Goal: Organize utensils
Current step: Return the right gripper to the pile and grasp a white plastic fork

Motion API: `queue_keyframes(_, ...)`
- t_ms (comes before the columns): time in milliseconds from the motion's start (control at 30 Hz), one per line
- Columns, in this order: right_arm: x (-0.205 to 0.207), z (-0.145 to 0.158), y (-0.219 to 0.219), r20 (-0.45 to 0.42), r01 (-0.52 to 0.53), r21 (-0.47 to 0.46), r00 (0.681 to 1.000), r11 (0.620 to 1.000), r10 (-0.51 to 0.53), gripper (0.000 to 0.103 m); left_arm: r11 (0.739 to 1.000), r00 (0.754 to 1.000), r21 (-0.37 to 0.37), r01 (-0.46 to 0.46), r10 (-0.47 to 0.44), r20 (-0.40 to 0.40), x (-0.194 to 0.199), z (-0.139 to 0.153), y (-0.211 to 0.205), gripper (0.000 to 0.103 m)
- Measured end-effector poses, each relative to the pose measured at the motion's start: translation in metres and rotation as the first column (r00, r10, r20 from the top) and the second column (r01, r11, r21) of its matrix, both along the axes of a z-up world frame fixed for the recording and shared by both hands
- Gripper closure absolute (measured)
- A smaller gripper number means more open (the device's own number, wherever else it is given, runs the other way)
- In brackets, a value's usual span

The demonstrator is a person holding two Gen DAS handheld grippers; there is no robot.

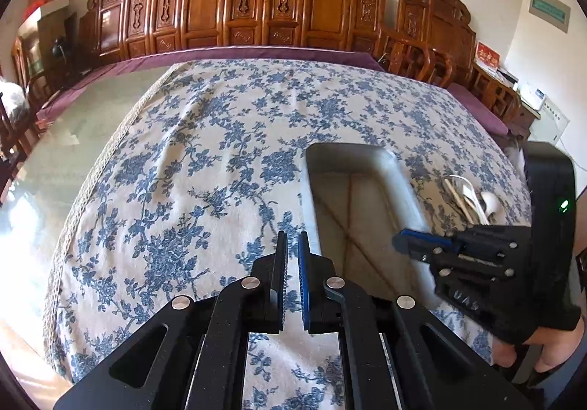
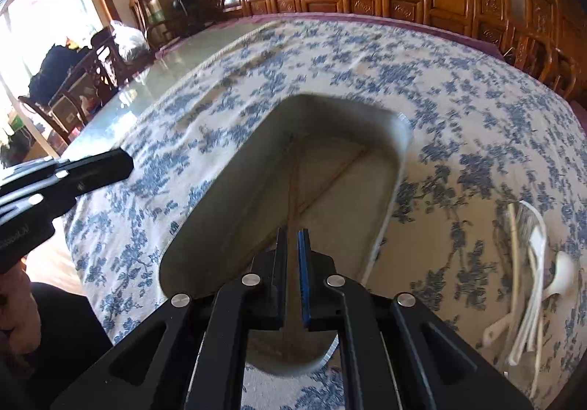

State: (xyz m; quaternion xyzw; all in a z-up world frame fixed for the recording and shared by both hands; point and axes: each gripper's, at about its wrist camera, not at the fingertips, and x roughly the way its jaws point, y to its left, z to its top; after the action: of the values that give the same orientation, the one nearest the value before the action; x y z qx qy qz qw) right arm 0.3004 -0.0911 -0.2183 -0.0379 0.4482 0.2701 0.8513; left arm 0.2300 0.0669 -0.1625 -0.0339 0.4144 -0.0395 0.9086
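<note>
Bench (image 1: 205, 138) under a blue-flowered cloth (image 2: 458, 87). On it a pale, deep tray (image 2: 234, 167) holding chopsticks (image 2: 293, 182), crossed on its floor.

White utensils (image 2: 532, 274) lie piled on the cloth just right of the tray: a spoon and thin sticks. Likely light, stiff, slick and breakable; best pinched mid-handle, one at a time.

Left gripper (image 1: 292, 245) hangs over bare cloth, jaws nearly together, empty. Right gripper (image 2: 293, 245) hovers over the tray's near end, jaws narrow, nothing held.

Right view shows the pile whole, though blurred; in the left view the right gripper partly hides it.
</note>
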Motion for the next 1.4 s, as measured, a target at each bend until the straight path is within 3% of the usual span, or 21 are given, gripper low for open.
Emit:
queue_keyframes(200,-0.016,0.028,-0.058,0.072,0.069,-0.021,0.995,0.997,-0.068,0.095,0.999,0.999,0.002,0.035,-0.035,0.017,-0.007,0.007,-0.018,0.098)
queue_keyframes(267,-0.020,0.033,-0.082,0.091,0.103,-0.038,0.991,0.994,-0.099,0.095,0.999,0.999,0.015,0.039,-0.039,0.022,-0.009,0.008,-0.027,0.080)
queue_keyframes(300,-0.022,0.035,-0.096,0.098,0.121,-0.053,0.988,0.991,-0.115,0.095,0.999,0.999,0.026,0.036,-0.037,0.026,-0.009,0.008,-0.032,0.057)
queue_keyframes(333,-0.021,0.035,-0.107,0.103,0.136,-0.062,0.986,0.989,-0.129,0.095,0.999,0.998,0.027,0.046,-0.047,0.034,-0.010,0.009,-0.038,0.045)
queue_keyframes(500,-0.022,0.029,-0.166,0.102,0.221,-0.099,0.972,0.970,-0.211,0.094,0.996,0.994,0.027,0.087,-0.088,0.059,-0.013,0.012,-0.066,0.026)
queue_keyframes(600,-0.019,0.020,-0.189,0.091,0.245,-0.098,0.967,0.965,-0.237,0.085,0.993,0.993,0.048,0.108,-0.111,0.051,-0.012,0.009,-0.081,0.017)
queue_keyframes(933,0.026,-0.021,-0.184,0.028,0.199,-0.137,0.980,0.970,-0.197,0.084,0.984,0.985,0.050,0.168,-0.169,0.022,-0.011,-0.006,-0.124,0.014)
queue_keyframes(1300,0.071,-0.049,-0.189,-0.047,0.252,-0.152,0.964,0.956,-0.262,0.084,0.976,0.977,0.042,0.214,-0.215,0.000,-0.008,-0.018,-0.149,0.014)
queue_keyframes(1400,0.069,-0.048,-0.193,-0.047,0.265,-0.137,0.961,0.955,-0.273,0.093,0.974,0.975,0.052,0.221,-0.221,-0.003,-0.009,-0.019,-0.152,0.014)
